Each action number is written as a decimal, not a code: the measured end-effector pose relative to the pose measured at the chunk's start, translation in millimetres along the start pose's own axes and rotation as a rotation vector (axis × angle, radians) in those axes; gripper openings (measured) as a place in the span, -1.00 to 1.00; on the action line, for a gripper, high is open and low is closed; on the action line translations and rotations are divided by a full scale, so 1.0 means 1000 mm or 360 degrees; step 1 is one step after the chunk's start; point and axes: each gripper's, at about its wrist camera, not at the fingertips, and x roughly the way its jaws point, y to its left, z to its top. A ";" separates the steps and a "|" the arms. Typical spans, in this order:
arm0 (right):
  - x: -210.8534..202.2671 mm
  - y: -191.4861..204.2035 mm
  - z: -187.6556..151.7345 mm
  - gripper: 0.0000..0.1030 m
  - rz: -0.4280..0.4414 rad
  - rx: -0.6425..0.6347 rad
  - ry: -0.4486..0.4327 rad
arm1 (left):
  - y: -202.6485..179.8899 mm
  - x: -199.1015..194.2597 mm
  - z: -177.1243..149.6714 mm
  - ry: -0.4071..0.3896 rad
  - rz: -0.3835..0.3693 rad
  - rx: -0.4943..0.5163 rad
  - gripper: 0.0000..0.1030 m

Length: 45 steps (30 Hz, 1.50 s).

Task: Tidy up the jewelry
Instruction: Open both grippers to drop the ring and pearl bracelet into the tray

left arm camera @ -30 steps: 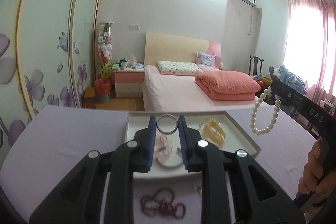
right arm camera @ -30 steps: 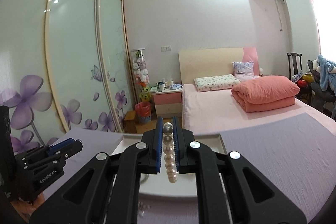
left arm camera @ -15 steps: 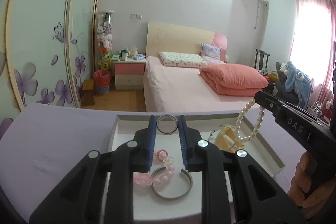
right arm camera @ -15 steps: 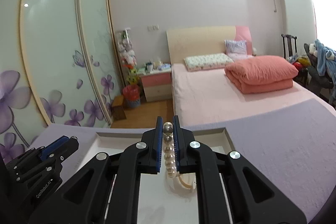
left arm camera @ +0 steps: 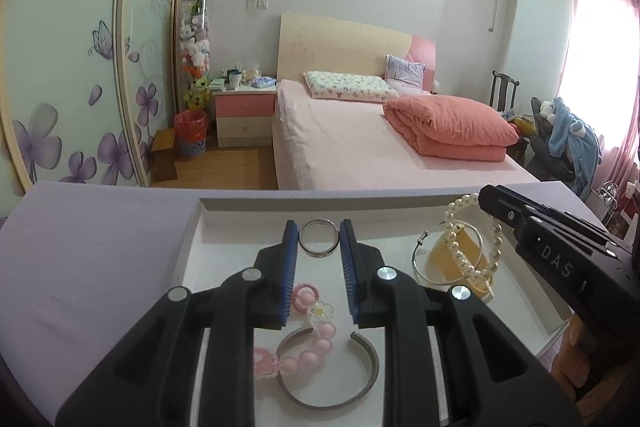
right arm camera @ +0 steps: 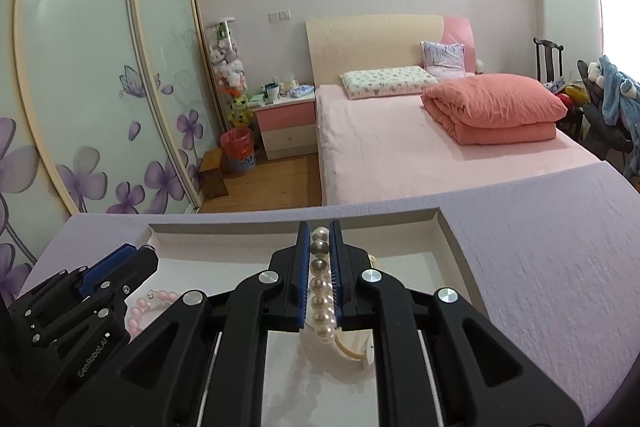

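Both grippers lower over the tray point(left arm camera: 192, 247) than before, left gripper point(left arm camera: 319, 235) gripping silver ring point(left arm camera: 319, 243), right gripper point(right arm camera: 320, 239) pearl bracelet point(right arm camera: 321, 291).

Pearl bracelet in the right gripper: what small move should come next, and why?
Probably lower it a little and open the jaws. The right gripper is shut on the pearl bracelet, which hangs over the white tray, its loop down by the yellow bangle, so it looks placed for release.

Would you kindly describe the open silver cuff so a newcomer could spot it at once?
Find the white tray on the lilac table. At its near end, below the left gripper, lies the silver cuff beside a pink bead bracelet. Unlike the closed rings nearby, it is a plain band with a gap.
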 end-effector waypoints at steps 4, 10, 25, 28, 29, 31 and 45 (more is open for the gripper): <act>0.000 -0.004 0.001 -0.42 0.0016 0.0022 0.0016 | 0.003 0.003 -0.003 0.0023 0.0002 -0.0031 -0.35; -0.008 -0.007 0.003 -0.28 0.0008 0.0024 -0.0025 | 0.009 -0.002 -0.005 0.0007 0.0034 -0.0036 -0.33; -0.026 -0.001 0.001 -0.28 0.0006 -0.0009 -0.0055 | 0.017 -0.036 -0.006 -0.0050 0.0094 -0.0045 -0.25; -0.033 -0.003 -0.002 -0.28 0.0008 -0.0006 -0.0059 | 0.019 -0.046 -0.006 -0.0060 0.0097 -0.0051 -0.25; -0.035 -0.005 -0.003 -0.28 0.0008 -0.0006 -0.0059 | 0.020 -0.048 -0.006 -0.0064 0.0097 -0.0052 -0.25; -0.041 -0.005 -0.006 -0.28 0.0011 -0.0010 -0.0057 | 0.020 -0.058 -0.007 -0.0075 0.0097 -0.0053 -0.25; -0.088 -0.023 -0.043 -0.28 0.0005 -0.0037 -0.0012 | 0.029 -0.120 -0.036 -0.0083 0.0069 -0.0133 0.03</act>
